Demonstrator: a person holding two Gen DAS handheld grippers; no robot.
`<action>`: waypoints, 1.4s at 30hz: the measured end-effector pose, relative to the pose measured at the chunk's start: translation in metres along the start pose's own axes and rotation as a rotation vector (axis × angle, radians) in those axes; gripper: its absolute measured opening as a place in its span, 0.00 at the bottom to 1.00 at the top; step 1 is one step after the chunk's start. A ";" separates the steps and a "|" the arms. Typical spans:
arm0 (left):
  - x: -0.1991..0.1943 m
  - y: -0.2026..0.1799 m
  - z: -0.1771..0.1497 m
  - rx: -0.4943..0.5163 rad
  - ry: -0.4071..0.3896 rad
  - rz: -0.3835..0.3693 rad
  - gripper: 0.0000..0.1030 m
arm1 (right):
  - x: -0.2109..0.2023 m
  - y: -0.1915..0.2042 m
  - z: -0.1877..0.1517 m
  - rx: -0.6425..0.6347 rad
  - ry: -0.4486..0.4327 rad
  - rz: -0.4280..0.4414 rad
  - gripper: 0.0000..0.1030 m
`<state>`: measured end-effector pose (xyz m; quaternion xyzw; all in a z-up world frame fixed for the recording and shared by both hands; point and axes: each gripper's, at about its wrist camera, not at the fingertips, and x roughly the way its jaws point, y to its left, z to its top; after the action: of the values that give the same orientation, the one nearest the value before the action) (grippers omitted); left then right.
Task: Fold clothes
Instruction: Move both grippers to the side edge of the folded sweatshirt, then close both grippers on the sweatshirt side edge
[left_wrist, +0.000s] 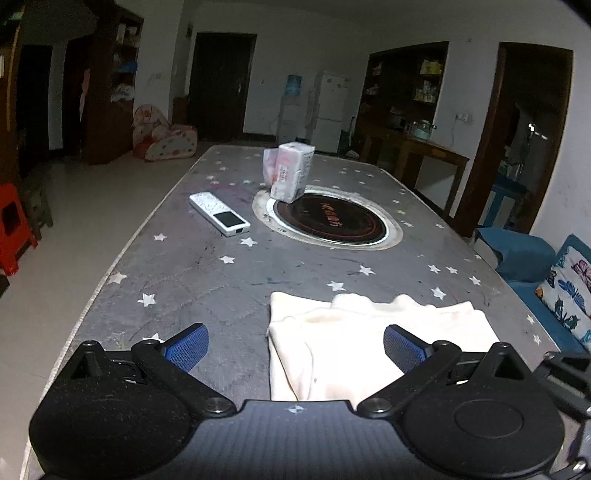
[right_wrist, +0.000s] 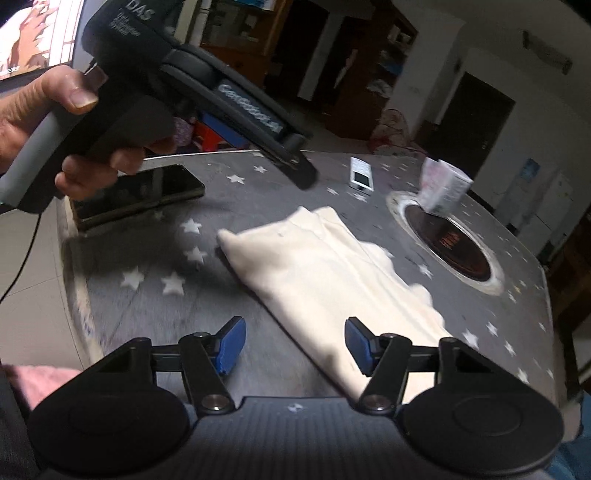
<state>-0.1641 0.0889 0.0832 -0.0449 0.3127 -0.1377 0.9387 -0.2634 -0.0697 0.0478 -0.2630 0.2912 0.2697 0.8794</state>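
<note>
The cream garment (left_wrist: 369, 343) lies part-folded on the star-print table (left_wrist: 184, 266), near its front edge. Both grippers are held open w/ nothing gripped: left gripper (left_wrist: 295, 345), right gripper (right_wrist: 295, 345). For a neat fold, an edge should be pinched at two corners & lifted evenly. "DAS" is readable on the left unit; other print is too blurred.

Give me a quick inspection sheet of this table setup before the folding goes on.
Surface: grey star-print table, round hotplate set in.
Job's things: cream garment lying partly folded.
Clutter: remote, tissue pack, black phone.
Grippers: left hand-held gripper open, empty; right hand-held gripper open, empty.
Cables: dark cable hanging at the table's edge.
Surroundings: fridge, shelves, blue sofa.
</note>
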 end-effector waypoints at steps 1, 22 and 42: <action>0.004 0.003 0.002 -0.011 0.010 -0.007 0.96 | 0.006 0.001 0.004 -0.006 0.004 0.015 0.55; 0.037 0.033 0.001 -0.134 0.129 -0.014 0.95 | 0.072 0.028 0.035 -0.083 0.051 0.054 0.23; 0.041 0.052 -0.002 -0.403 0.224 -0.155 1.00 | 0.048 -0.035 0.036 0.242 -0.033 0.182 0.09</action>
<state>-0.1215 0.1273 0.0493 -0.2395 0.4316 -0.1484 0.8569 -0.1952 -0.0575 0.0523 -0.1231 0.3297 0.3157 0.8812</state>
